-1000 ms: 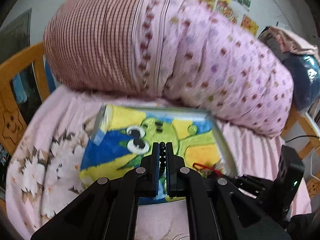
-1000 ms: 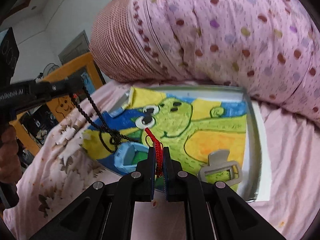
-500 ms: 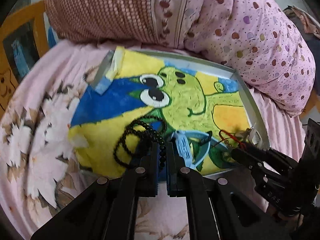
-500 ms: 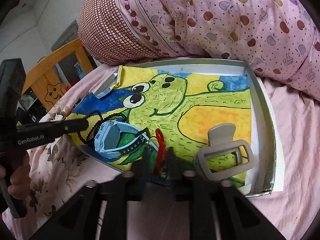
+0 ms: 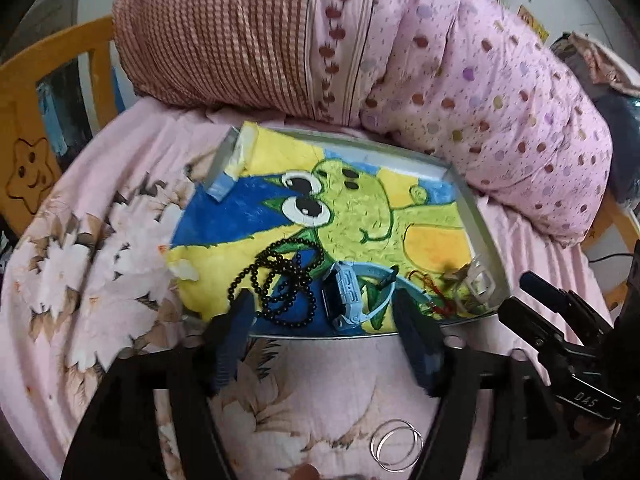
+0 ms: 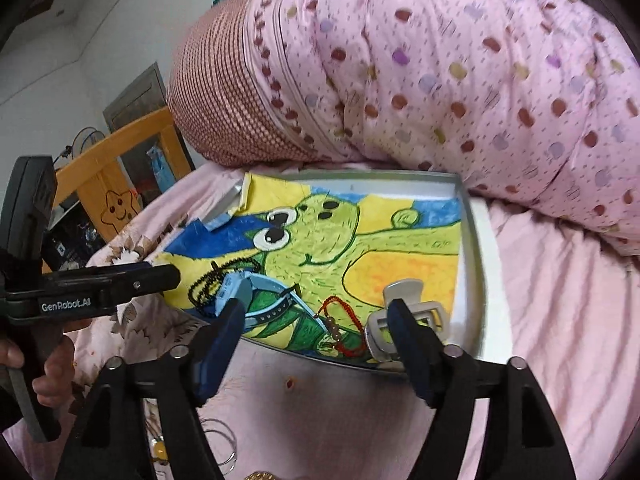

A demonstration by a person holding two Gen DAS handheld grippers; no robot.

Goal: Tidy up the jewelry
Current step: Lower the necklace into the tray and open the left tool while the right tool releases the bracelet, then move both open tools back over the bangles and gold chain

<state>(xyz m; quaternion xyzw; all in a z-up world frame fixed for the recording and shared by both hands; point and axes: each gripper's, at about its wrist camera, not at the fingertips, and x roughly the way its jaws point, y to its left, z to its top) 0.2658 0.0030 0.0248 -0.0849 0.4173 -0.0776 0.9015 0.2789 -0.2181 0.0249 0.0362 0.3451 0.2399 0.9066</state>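
A shallow metal tray (image 5: 482, 216) lined with a frog drawing lies on the bed; it also shows in the right wrist view (image 6: 472, 240). In it lie a black bead necklace (image 5: 280, 280), a light blue watch (image 5: 352, 296), a red cord bracelet (image 6: 344, 320) and a grey hair claw (image 6: 404, 292). My left gripper (image 5: 324, 308) is open and empty just before the tray's near edge. My right gripper (image 6: 316, 316) is open and empty at the near edge, above the red bracelet. The necklace (image 6: 208, 284) and watch (image 6: 256, 292) also show in the right wrist view.
Thin silver bangles (image 5: 396, 450) lie on the pink floral bedsheet (image 5: 100, 280) near me. A big pink spotted quilt roll (image 5: 440, 60) lies behind the tray. A wooden headboard (image 5: 48, 92) stands at left. The other gripper's body (image 6: 92, 284) reaches in from the left.
Both grippers have opened and drawn back: the left let go of the black bead necklace, the right let go of the red bracelet, and both now lie in the tray.
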